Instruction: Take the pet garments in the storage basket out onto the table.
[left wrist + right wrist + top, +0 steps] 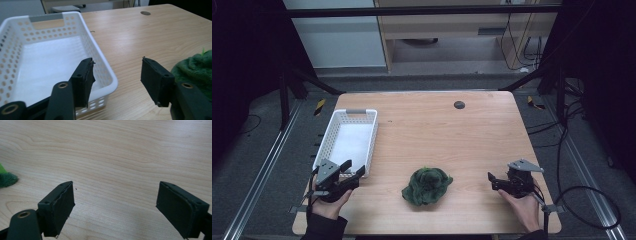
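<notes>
Item: green cloth, crumpled into a loose mound, lying on the wooden table at its near edge, roughly midway between the two hands. Untouched by either tool.

Item: white perforated basket, left side of the table, standing lengthwise from near to far. Its floor looks bare, as far as the left gripper view reaches.

Item: left gripper, held in the person's left hand at the near left, just beside the basket's near right corner. Jaws partly spread, nothing between them; in the left gripper view the basket corner sits behind one jaw and the cloth's edge behind the other.

Item: right gripper, held in the right hand at the near right, pointing left toward the cloth and apart from it. Jaws spread wide over bare wood, nothing held; a scrap of green shows at the far left of its view.

Step in hand, by judgement: the approach, before any grasp, with the cloth likely meant for the basket.

Next move calls for: one gripper brought to the mound, jaws lowered around a raised fold and pressed together on it. A pinch of a single thin layer may slip, so a thick bunch is the better hold.
</notes>
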`<action>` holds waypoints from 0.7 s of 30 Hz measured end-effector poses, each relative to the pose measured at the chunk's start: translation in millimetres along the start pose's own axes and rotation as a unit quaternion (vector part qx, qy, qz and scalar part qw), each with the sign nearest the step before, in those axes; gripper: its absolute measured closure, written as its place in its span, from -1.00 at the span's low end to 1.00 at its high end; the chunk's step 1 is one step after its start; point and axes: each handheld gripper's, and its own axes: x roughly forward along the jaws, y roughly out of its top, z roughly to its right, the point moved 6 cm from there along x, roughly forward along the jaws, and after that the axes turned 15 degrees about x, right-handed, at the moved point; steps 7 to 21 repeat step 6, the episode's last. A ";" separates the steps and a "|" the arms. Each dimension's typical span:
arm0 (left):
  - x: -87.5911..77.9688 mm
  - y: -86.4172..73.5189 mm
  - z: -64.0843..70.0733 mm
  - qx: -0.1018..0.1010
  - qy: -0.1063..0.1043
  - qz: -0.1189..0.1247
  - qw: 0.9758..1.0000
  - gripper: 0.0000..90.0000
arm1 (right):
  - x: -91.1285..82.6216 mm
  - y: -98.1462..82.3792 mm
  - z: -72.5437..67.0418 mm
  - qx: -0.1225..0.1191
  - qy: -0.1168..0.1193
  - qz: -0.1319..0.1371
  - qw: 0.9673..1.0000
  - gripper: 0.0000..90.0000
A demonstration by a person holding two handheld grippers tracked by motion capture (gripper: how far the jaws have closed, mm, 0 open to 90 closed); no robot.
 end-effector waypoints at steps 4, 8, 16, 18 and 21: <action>-9.9 -8.0 -10.9 -0.010 0.029 0.004 1.000 0.04 | -1.8 -0.4 1.9 0.003 -0.001 0.002 1.000 -0.68; -13.4 -12.0 -16.8 -0.006 0.048 0.001 0.999 0.07 | -2.3 -0.8 3.0 0.002 -0.002 0.003 1.000 -0.68; -13.4 -12.0 -16.8 -0.006 0.048 0.001 0.999 0.07 | -2.3 -0.8 3.0 0.002 -0.002 0.003 1.000 -0.68; -13.4 -12.0 -16.8 -0.006 0.048 0.001 0.999 0.07 | -2.3 -0.8 3.0 0.002 -0.002 0.003 1.000 -0.68; -13.4 -12.0 -16.8 -0.006 0.048 0.001 0.999 0.07 | -2.3 -0.8 3.0 0.002 -0.002 0.003 1.000 -0.68</action>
